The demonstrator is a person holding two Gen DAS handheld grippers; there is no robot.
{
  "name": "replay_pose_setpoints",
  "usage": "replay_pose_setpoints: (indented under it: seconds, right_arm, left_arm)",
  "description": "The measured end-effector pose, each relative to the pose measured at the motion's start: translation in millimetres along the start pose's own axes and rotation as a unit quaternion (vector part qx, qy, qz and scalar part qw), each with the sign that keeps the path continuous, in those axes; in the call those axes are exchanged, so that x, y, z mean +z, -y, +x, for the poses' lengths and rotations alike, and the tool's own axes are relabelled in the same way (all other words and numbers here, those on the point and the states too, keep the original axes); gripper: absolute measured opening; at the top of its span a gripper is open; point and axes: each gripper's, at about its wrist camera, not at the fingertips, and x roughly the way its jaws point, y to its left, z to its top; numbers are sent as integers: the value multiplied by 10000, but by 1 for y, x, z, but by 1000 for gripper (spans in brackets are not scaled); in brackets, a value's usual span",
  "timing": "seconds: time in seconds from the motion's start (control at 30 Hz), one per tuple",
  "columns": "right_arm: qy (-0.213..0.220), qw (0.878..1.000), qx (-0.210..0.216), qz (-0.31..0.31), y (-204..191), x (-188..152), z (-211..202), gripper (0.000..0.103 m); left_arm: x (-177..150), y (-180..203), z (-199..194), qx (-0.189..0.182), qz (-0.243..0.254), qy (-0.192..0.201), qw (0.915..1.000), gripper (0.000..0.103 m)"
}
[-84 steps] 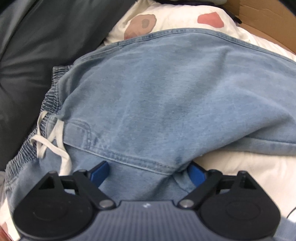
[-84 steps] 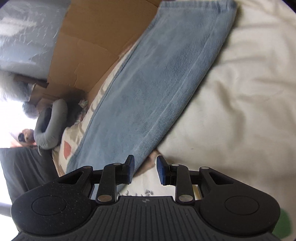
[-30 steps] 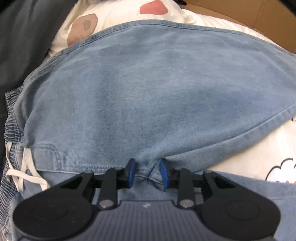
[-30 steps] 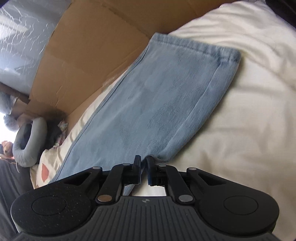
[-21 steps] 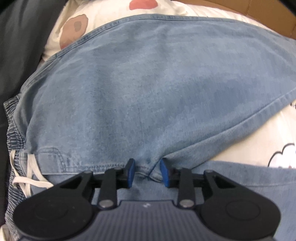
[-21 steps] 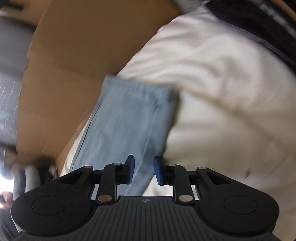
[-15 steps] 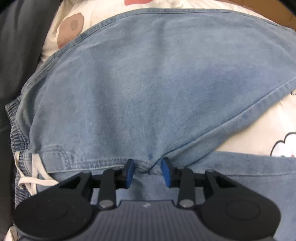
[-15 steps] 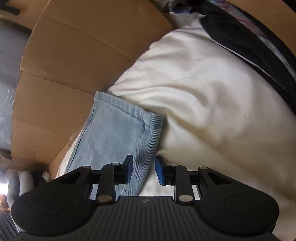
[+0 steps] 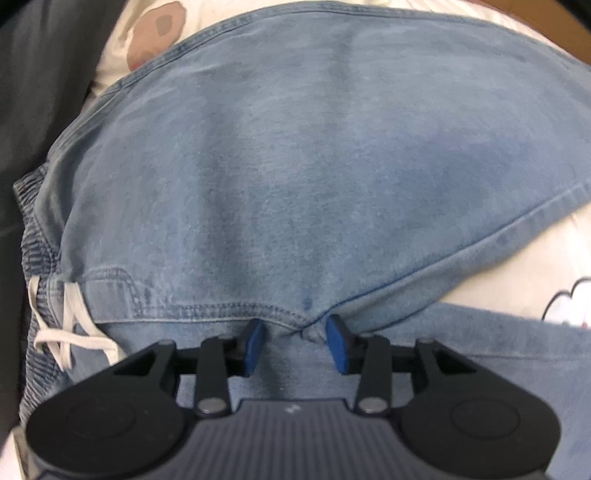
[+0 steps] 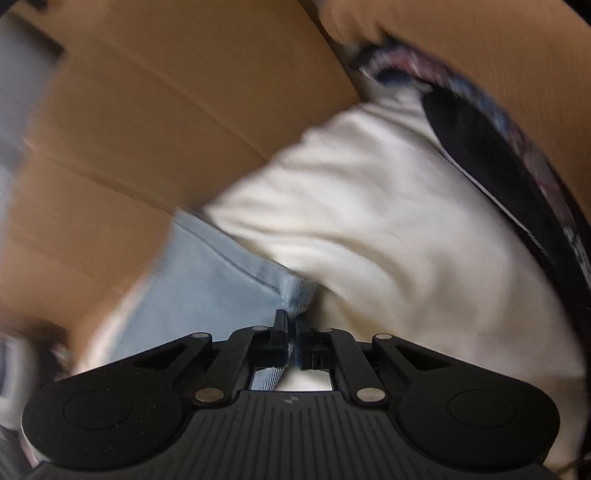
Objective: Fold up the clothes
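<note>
Jeans spread on a white bed — both grippers at the denim

Left gripper (image 9: 293, 341) fingers narrow, pinching the jeans (image 9: 314, 166) at the crotch seam, lower centre; right gripper (image 10: 291, 341) fingers clamped tight on the jeans' hem corner (image 10: 295, 295), bed sheet (image 10: 388, 229) just beside.

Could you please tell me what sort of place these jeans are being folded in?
Most likely a bedroom, on a bed. The jeans lie on soft white bedding with a cartoon print, and cardboard stands along the far edge, which suggests a lived-in home rather than a lab.

Light blue jeans (image 9: 295, 166), white drawstring (image 9: 70, 325)
</note>
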Motion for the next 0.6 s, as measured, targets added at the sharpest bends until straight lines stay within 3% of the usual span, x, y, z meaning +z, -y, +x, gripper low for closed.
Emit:
replay_pose_setpoints:
  seconds: [0.17, 0.37, 0.6]
  right_arm:
    - [119, 9993, 0, -368, -8, 0, -14, 4]
    - [273, 9983, 46, -521, -7, 5, -24, 5]
    - [297, 9976, -335, -533, -13, 1, -13, 4]
  left_arm:
    - [-7, -8, -22, -123, 49, 333, 9994, 25]
    - [-6, -22, -45, -135, -199, 705, 9972, 24]
    - [-5, -28, -27, 115, -292, 781, 9964, 23]
